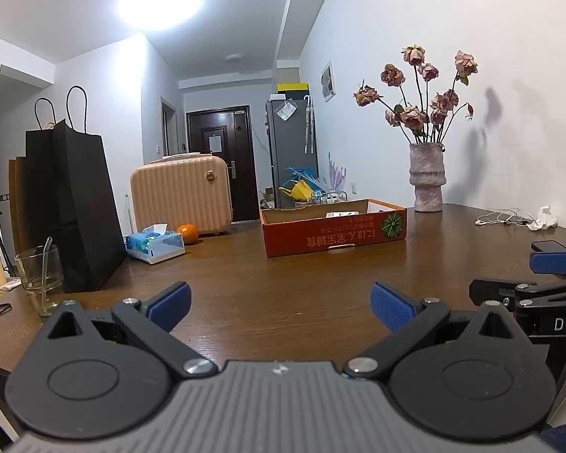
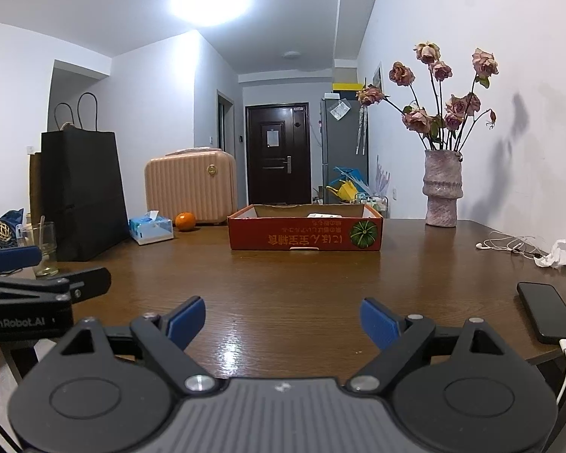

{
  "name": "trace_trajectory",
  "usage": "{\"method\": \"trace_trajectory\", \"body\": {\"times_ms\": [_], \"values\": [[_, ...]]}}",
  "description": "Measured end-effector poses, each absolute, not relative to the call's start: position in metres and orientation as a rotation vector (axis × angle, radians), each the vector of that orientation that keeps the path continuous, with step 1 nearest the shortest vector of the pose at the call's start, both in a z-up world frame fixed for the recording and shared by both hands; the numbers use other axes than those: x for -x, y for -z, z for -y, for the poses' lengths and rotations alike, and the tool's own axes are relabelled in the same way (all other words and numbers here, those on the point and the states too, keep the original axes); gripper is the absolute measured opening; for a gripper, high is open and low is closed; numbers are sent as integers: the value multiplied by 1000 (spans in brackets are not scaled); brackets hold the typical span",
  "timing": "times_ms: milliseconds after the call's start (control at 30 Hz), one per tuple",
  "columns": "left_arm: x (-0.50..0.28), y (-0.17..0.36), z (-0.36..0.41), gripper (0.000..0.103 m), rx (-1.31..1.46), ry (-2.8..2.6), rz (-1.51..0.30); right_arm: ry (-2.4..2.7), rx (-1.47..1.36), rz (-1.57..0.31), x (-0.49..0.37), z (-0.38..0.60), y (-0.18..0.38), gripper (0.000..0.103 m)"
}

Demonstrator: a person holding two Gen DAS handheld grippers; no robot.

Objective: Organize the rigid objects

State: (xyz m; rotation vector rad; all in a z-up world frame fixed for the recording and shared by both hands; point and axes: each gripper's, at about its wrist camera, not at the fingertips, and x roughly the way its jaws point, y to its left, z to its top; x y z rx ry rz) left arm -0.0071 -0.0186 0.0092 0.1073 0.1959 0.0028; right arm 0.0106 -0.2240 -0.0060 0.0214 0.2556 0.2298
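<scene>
From the left wrist camera, the left gripper (image 1: 279, 304) sits at 6 o'clock over a big brown wooden table (image 1: 283, 275). Its two blue pads are far apart, and nothing is between them. The red cardboard box (image 1: 334, 229) stands on the table at 12 o'clock. Something white lies inside it, but the box wall hides most of it. At 9 o'clock are a black paper bag (image 1: 77, 207) and a drinking glass (image 1: 40, 277). Near 11 o'clock are a tissue pack (image 1: 155, 243), an orange (image 1: 187, 233) and a pink suitcase (image 1: 181, 193). A vase of dried roses (image 1: 428, 177) stands by the white wall at 1 o'clock. White earphones (image 1: 503, 218) lie at 2 o'clock. The right gripper (image 1: 551, 271) pokes in at 3 o'clock, cut off by the edge. A dark door (image 1: 219, 158) and a grey fridge (image 1: 291, 147) are far back.

From the right wrist camera, the right gripper (image 2: 283, 321) is at 6 o'clock, jaws wide open and holding nothing. The same box (image 2: 305, 234) is straight ahead at 12 o'clock. A black phone (image 2: 549, 311) with a white cable lies at 4 o'clock near the table edge. Crumpled white paper (image 2: 558, 255) is at 3 o'clock. The left gripper (image 2: 30, 283) comes in at 9 o'clock, and part of it is cut off.
</scene>
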Motion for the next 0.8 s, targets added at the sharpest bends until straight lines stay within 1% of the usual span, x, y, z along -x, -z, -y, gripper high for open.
{"method": "trace_trajectory", "body": {"times_ms": [800], "values": [[6, -9, 17, 103, -102, -5, -203, -238, -31, -266, -12, 225, 6, 89]]}}
